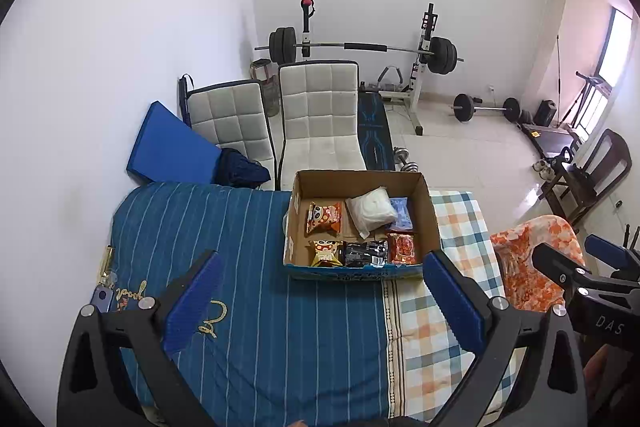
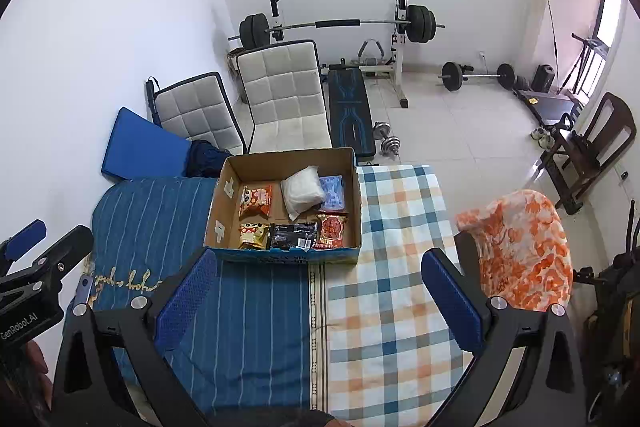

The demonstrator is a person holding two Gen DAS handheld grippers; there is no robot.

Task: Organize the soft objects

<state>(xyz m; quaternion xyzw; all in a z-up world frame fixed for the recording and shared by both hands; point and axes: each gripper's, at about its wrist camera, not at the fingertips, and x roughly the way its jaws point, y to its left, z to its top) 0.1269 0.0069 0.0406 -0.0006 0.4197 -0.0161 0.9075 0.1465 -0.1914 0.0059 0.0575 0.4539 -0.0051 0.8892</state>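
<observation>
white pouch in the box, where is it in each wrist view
Left wrist view: the white pouch lies right of centre, in the far half of the cardboard box, right of an orange snack bag.
Right wrist view: the white pouch sits just left of centre, in the same far half of the box.
Shared landmark: the small blue packet tucked against the pouch's right side.
</observation>
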